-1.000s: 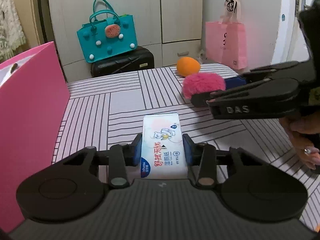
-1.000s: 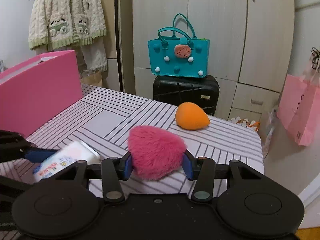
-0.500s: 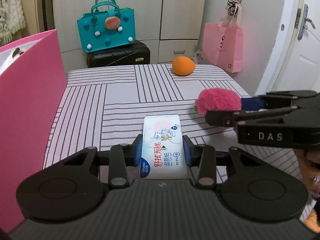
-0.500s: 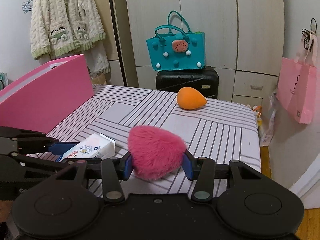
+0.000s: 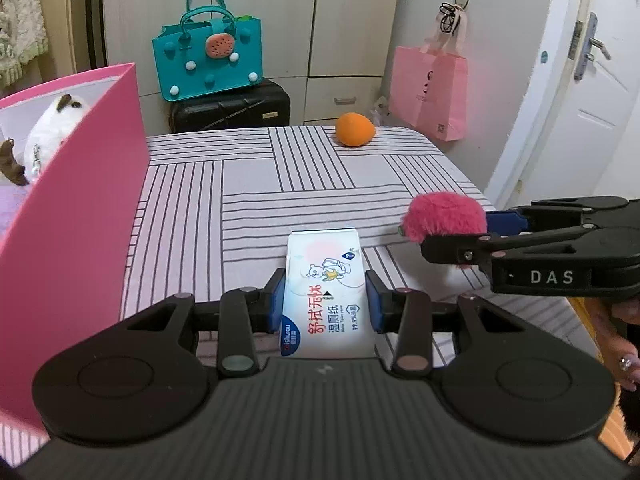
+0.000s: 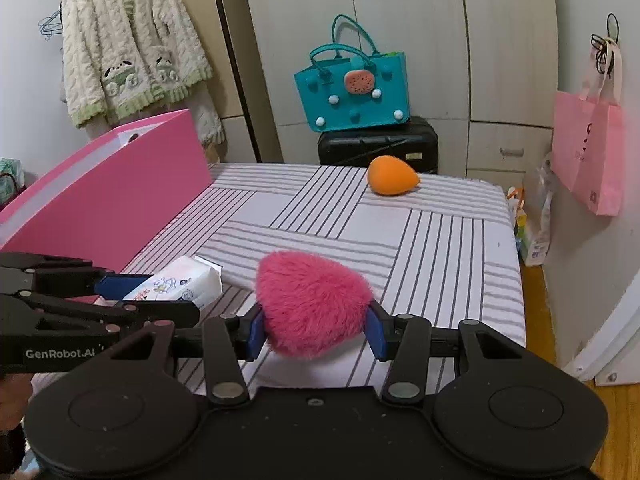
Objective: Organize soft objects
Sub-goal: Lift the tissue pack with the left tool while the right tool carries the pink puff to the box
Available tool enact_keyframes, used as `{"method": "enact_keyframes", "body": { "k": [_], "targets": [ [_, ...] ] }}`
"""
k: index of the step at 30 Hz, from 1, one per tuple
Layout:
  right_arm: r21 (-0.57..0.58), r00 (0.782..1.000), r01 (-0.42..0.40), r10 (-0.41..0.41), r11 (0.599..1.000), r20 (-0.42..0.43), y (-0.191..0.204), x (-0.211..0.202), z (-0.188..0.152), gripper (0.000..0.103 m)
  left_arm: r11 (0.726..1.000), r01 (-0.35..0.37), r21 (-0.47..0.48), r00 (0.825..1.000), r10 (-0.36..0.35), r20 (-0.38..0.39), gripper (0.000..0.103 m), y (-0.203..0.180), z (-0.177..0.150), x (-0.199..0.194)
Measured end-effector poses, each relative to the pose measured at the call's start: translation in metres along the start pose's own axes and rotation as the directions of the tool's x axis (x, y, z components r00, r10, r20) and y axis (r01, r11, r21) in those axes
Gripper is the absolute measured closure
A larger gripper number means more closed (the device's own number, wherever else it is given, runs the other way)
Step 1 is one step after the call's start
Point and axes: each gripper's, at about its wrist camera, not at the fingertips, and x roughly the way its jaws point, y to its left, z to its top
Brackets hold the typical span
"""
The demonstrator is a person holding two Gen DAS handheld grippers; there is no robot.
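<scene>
My left gripper (image 5: 325, 300) is shut on a white pack of wet tissues (image 5: 326, 296), held above the striped table (image 5: 248, 184). My right gripper (image 6: 316, 326) is shut on a fluffy pink heart-shaped plush (image 6: 312, 300), also lifted off the table. In the left wrist view the right gripper (image 5: 452, 226) comes in from the right with the pink plush (image 5: 444, 216). The tissue pack (image 6: 176, 282) and left gripper (image 6: 132, 284) show at the left of the right wrist view. An orange egg-shaped sponge (image 5: 355, 129) (image 6: 392, 175) lies at the table's far end.
A tall pink box (image 5: 72, 216) (image 6: 112, 196) stands along the table's left side, with a white plush toy (image 5: 52, 132) inside. Beyond the table are a teal bag (image 6: 352, 88) on a black suitcase (image 6: 378, 144), a hanging pink bag (image 5: 430, 92) and a door at right.
Both grippers have pulled back and risen a little with their loads. The right gripper and pink plush have shifted right and lower in the left wrist view. The box's inside has come into sight.
</scene>
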Motion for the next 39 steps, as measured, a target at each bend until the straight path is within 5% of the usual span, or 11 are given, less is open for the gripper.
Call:
{"method": "enact_keyframes", "body": {
  "k": [12,28,39],
  "targets": [
    [0.051,0.995,-0.048,0.053,0.998,-0.085,0.023,-0.029,-0.010,0.049,0.995,0.059,0.085,0.997,-0.054,-0.055,0.064,-0.004,-0.008,-0.042],
    [-0.057,0.989,-0.105,0.098,0.993,-0.110,0.072,-0.075,-0.011,0.049,0.985,0.113,0.132,0.985,-0.094,-0.142,0.064,0.015,-0.006,-0.092],
    [-0.123,0.974,-0.189,0.170,0.974,-0.150,0.115,-0.101,-0.004,0.049,0.971,0.203,0.128,0.955,-0.167,-0.246,0.064,0.037,0.002,-0.132]
  ]
}}
